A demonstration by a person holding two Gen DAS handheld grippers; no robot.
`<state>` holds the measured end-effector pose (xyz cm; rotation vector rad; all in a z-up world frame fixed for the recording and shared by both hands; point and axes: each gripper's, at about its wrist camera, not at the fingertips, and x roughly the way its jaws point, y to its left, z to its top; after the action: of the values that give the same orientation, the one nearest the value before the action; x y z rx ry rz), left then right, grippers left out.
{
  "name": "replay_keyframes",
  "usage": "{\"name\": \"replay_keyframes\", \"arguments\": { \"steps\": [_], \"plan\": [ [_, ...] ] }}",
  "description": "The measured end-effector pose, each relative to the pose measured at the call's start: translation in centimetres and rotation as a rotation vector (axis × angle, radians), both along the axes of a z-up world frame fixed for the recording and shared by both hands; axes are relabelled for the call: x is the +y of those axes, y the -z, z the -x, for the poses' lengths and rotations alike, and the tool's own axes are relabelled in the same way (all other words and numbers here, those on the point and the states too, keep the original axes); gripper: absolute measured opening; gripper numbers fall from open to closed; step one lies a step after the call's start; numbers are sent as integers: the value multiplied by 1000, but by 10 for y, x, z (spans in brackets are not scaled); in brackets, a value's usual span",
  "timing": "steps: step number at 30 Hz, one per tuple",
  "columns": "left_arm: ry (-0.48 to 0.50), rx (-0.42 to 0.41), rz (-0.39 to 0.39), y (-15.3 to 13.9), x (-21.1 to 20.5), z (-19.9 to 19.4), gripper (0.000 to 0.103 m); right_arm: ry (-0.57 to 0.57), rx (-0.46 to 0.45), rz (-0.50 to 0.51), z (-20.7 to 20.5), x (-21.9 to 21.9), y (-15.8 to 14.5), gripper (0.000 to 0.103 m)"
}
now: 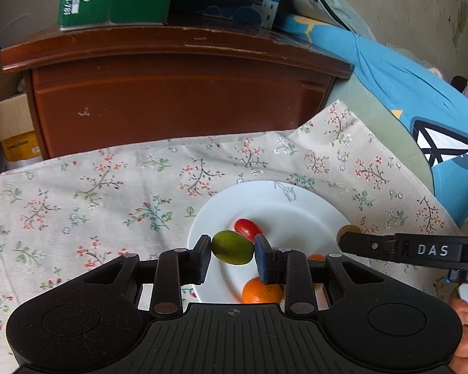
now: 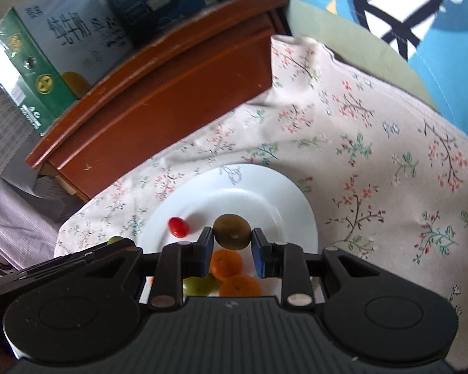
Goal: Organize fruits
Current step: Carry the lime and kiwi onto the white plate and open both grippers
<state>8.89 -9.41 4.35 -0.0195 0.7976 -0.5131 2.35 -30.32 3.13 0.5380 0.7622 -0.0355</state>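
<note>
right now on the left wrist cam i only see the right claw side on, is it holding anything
observer: Yes. The right claw is shut on a brown round fruit, with the white plate behind it.
operator: how many oranges on that plate, i only get one in full
observer: Two oranges, close together near the plate's near edge.
operator: anything else there
observer: A pale green fruit lies beside the oranges; your view does not show it.
</note>
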Motion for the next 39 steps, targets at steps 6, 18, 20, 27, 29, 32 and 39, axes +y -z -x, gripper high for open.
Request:
{"name": "replay_keyframes", "arguments": {
  "steps": [6, 18, 20, 27, 29, 32, 39],
  "plan": [
    [22, 13, -1, 6, -9, -3, 28, 2, 20, -12, -3, -1, 6, 27],
    [3, -50, 35, -19, -5, 6, 72, 15, -7, -36, 0, -2, 1, 30],
    [-10, -53, 39, -26, -1, 7, 78, 9, -15, -32, 0, 0, -2, 30],
    [-30, -59, 34, -43, 20, 20, 82, -30, -36, -41, 4, 8, -9, 30],
    [-35, -63, 33, -48, 27, 25, 82, -45, -42, -42, 6, 12, -10, 31],
    [-48, -88, 15, -53, 35, 35, 82, -71, -51, -38, 10, 18, -13, 31],
    [-88, -56, 2, -49, 58, 50, 82, -148, -55, -10, 24, 38, -15, 31]
  ]
}}
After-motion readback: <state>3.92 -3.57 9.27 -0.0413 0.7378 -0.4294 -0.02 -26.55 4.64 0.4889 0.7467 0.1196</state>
